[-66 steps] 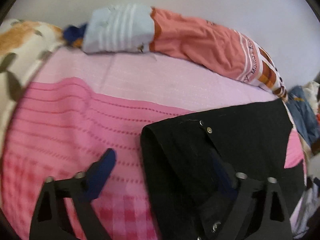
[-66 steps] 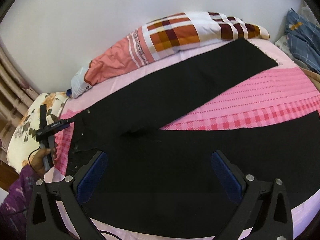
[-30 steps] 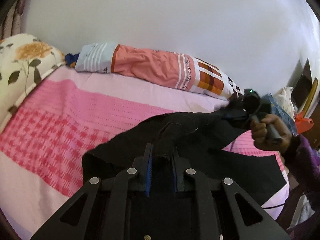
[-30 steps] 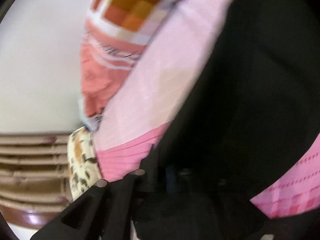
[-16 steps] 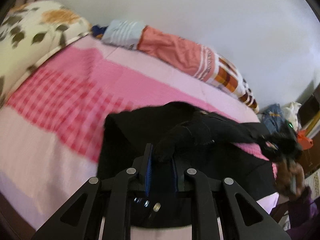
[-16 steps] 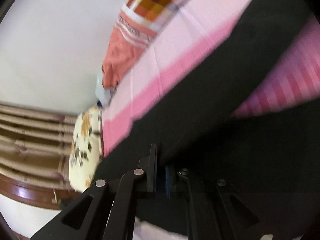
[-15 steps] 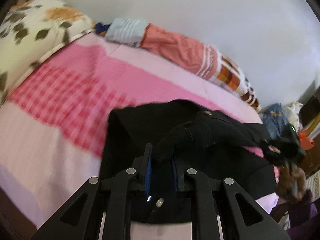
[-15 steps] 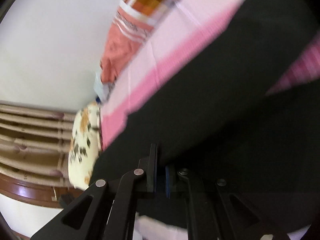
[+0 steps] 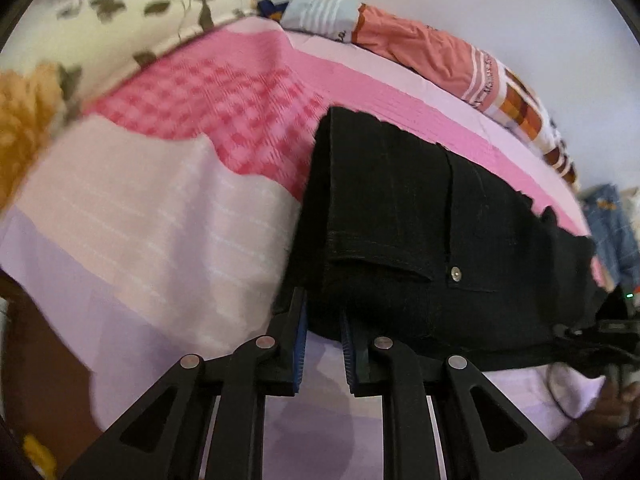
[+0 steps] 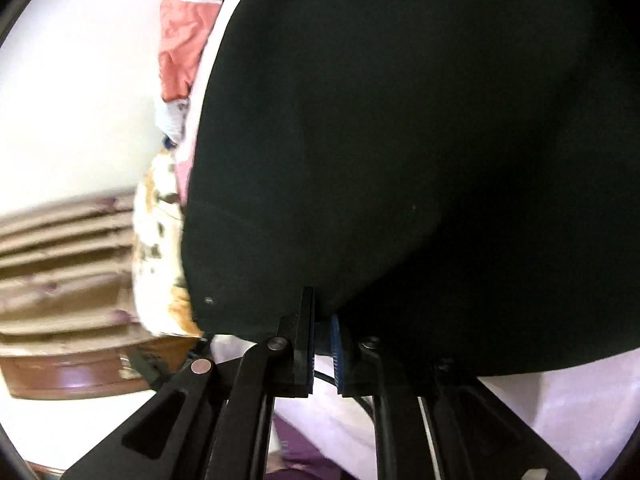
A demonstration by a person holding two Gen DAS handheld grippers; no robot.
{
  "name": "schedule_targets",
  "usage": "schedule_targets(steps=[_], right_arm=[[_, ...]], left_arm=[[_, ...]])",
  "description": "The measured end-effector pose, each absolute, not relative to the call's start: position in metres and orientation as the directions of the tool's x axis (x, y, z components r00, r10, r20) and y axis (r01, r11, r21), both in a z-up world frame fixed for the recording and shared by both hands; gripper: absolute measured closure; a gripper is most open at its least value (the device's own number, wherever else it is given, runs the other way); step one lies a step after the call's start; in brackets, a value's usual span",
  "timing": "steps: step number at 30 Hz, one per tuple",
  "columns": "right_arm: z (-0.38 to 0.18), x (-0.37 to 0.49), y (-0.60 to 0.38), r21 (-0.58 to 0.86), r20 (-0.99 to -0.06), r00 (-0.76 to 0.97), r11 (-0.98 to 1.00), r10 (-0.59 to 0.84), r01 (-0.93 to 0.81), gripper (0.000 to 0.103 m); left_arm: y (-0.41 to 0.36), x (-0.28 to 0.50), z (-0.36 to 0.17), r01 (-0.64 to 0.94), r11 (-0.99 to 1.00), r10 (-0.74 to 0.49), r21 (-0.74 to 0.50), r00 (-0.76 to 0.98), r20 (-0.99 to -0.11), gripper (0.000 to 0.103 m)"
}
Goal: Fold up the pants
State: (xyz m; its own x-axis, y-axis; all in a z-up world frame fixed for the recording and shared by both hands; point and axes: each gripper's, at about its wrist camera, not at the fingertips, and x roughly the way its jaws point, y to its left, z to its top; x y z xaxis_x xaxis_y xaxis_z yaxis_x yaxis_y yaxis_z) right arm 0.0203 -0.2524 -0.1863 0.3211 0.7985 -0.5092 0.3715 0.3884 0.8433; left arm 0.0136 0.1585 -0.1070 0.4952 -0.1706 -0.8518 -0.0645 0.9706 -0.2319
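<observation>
Pants (image 9: 420, 216), one pair, two grippers, one pillow (image 9: 120, 16)

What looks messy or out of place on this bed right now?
Mostly the black pants: they lie bunched and half-folded near the bed's edge, edges uneven, gripped in the left gripper. The right gripper has black cloth between its jaws, which are opening. Loose clothes are heaped at the far right.

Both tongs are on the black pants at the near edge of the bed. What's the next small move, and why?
Probably let go and back both tongs off. The black pants already lie doubled on the pink bedspread, waistband edge at the near side. The left tongs pinch that edge; the right tongs are opening with cloth still between them, so the layer looks placed.
</observation>
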Motion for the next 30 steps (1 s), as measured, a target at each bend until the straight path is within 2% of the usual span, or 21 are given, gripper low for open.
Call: schedule_targets(steps=[5, 6, 7, 9, 10, 14, 17, 21, 23, 24, 25, 26, 28, 30], right_arm=[[-0.188, 0.015, -0.294, 0.903, -0.408, 0.488, 0.260, 0.772, 0.342, 0.073], [-0.184, 0.014, -0.308, 0.908, -0.406, 0.532, 0.261, 0.743, 0.327, 0.070], [-0.182, 0.014, -0.319, 0.912, -0.401, 0.569, 0.257, 0.718, 0.319, 0.069], [-0.181, 0.012, -0.348, 0.930, -0.365, 0.647, 0.223, 0.670, 0.294, 0.066], [-0.183, 0.011, -0.365, 0.928, -0.371, 0.677, 0.231, 0.635, 0.292, 0.065], [-0.190, 0.007, -0.420, 0.942, -0.335, 0.788, 0.188, 0.517, 0.277, 0.067], [-0.192, 0.008, -0.458, 0.957, -0.290, 0.853, 0.153, 0.434, 0.248, 0.066], [-0.196, 0.018, -0.497, 0.962, -0.271, 0.885, 0.135, 0.379, 0.237, 0.065], [-0.200, 0.022, -0.515, 0.963, -0.270, 0.888, 0.123, 0.373, 0.240, 0.068], [-0.200, 0.023, -0.520, 0.960, -0.278, 0.888, 0.126, 0.366, 0.249, 0.075], [-0.200, 0.024, -0.524, 0.953, -0.301, 0.887, 0.140, 0.351, 0.268, 0.087], [-0.199, 0.026, -0.527, 0.946, -0.322, 0.881, 0.153, 0.348, 0.285, 0.092], [-0.197, 0.027, -0.528, 0.926, -0.374, 0.863, 0.179, 0.340, 0.331, 0.095], [-0.191, 0.021, -0.531, 0.926, -0.375, 0.864, 0.171, 0.336, 0.336, 0.096]], left_arm=[[0.164, 0.003, -0.077, -0.149, 0.977, -0.048, -0.151, 0.538, -0.842, 0.083], [0.164, 0.002, -0.070, -0.156, 0.977, -0.037, -0.147, 0.555, -0.831, 0.075], [0.164, -0.001, -0.061, -0.161, 0.975, -0.031, -0.152, 0.582, -0.813, 0.060], [0.160, -0.001, -0.047, -0.142, 0.974, -0.048, -0.176, 0.629, -0.776, 0.043], [0.153, 0.000, -0.040, -0.119, 0.976, -0.063, -0.183, 0.649, -0.758, 0.040], [0.119, 0.015, -0.035, -0.014, 0.983, -0.131, -0.185, 0.652, -0.746, 0.035], [0.090, 0.033, -0.053, 0.055, 0.976, -0.199, -0.209, 0.605, -0.770, 0.035], [0.065, 0.044, -0.084, 0.059, 0.972, -0.224, -0.228, 0.533, -0.816, 0.035], [0.060, 0.044, -0.092, 0.055, 0.967, -0.242, -0.250, 0.509, -0.826, 0.035], [0.057, 0.044, -0.096, 0.054, 0.965, -0.249, -0.257, 0.497, -0.831, 0.035], [0.055, 0.042, -0.097, 0.055, 0.966, -0.246, -0.253, 0.495, -0.833, 0.035], [0.052, 0.041, -0.098, 0.059, 0.969, -0.238, -0.241, 0.496, -0.835, 0.035], [0.046, 0.040, -0.097, 0.071, 0.975, -0.218, -0.211, 0.500, -0.838, 0.035], [0.042, 0.040, -0.098, 0.088, 0.981, -0.195, -0.175, 0.504, -0.841, 0.035]])
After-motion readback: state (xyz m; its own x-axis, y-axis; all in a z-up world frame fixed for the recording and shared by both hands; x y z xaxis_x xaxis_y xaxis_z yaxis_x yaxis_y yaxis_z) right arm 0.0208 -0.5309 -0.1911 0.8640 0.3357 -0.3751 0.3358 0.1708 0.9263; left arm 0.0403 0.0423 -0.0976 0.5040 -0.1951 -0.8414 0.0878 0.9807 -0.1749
